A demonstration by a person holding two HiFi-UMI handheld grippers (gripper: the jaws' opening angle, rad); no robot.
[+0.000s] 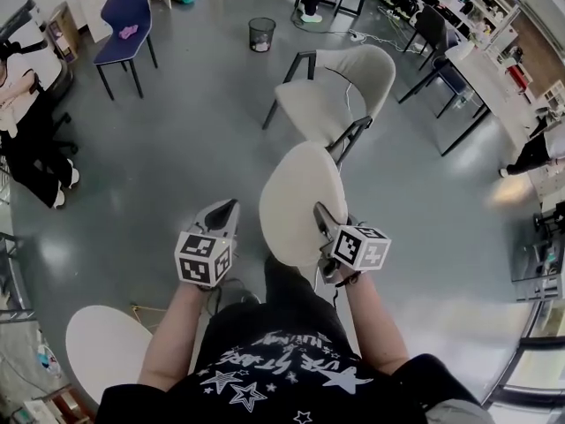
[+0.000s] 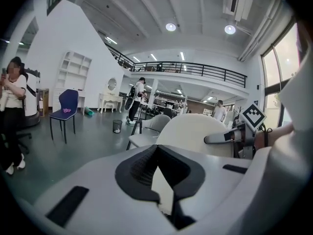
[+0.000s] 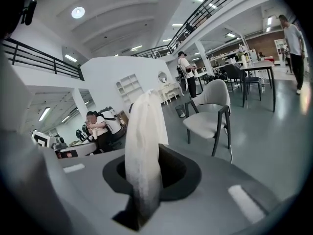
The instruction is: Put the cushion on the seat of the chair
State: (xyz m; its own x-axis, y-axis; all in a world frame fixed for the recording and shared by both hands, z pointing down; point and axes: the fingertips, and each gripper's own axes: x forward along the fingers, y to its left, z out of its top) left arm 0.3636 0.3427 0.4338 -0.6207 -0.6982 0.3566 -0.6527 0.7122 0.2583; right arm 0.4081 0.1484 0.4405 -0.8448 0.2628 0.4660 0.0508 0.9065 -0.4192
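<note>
In the head view an off-white oval cushion (image 1: 296, 201) hangs upright in front of me. My right gripper (image 1: 320, 213) is shut on its right edge; the right gripper view shows the cushion's edge (image 3: 142, 151) pinched between the black pads of that gripper (image 3: 152, 154). My left gripper (image 1: 231, 208) hovers just left of the cushion without touching it, its jaws shut with nothing between them (image 2: 157, 148). The chair (image 1: 331, 100), with a cream seat and a dark frame, stands just beyond the cushion with its seat bare. From the left gripper, the cushion (image 2: 195, 133) partly hides the chair (image 2: 146, 131).
A blue chair (image 1: 126, 25) stands at the far left and a black bin (image 1: 261, 34) behind the cream chair. Another white round pad (image 1: 106, 347) lies at my lower left. A person (image 1: 31, 140) is at the left edge. Desks and chairs (image 1: 459, 64) fill the right.
</note>
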